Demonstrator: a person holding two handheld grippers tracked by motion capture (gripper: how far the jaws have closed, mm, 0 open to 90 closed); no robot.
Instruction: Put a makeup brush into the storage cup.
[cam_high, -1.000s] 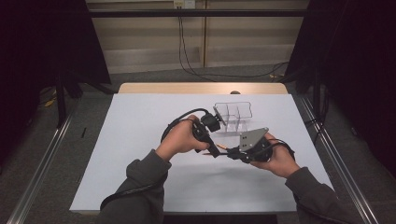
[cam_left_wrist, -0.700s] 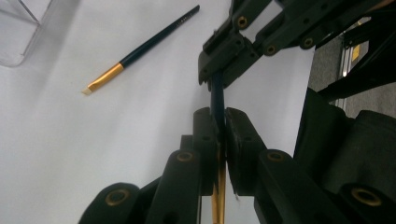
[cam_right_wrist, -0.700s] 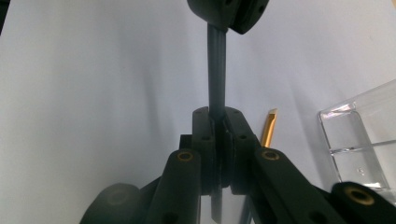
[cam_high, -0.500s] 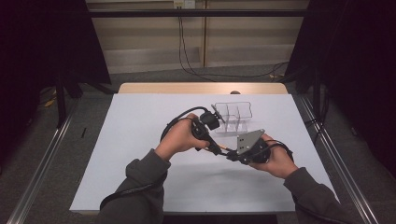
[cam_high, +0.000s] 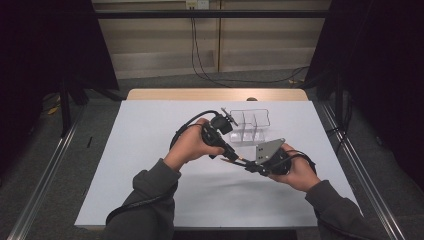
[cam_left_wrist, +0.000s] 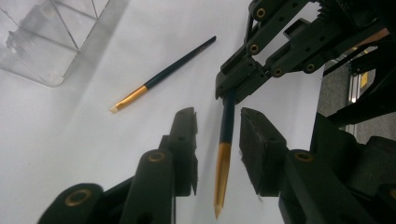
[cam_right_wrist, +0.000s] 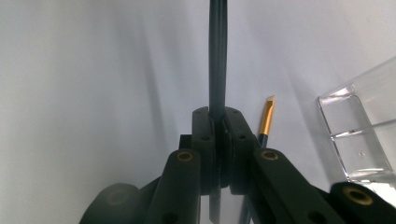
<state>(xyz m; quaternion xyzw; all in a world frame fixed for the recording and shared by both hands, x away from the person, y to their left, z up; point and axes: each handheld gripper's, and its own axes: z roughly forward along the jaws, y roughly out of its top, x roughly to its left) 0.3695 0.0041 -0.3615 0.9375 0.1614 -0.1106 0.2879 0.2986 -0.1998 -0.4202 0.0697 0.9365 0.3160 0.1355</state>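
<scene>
Brush (cam_left_wrist: 226, 140) dark handle, gold ferrule (second brush (cam_left_wrist: 161, 77) alike); white table (cam_high: 150, 165).

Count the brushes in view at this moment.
2. One brush is clamped in the right tongs, passing between the left tongs, just opened. The other brush lies on the table beside the clear organizer.

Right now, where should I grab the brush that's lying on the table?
Grab the loose brush on its thin dark handle, near the middle, coming straight down from above with the jaws across it. It lies flat on the bare white table, so there's room on both sides. Stay off the gold ferrule and the bristle tip.
</scene>
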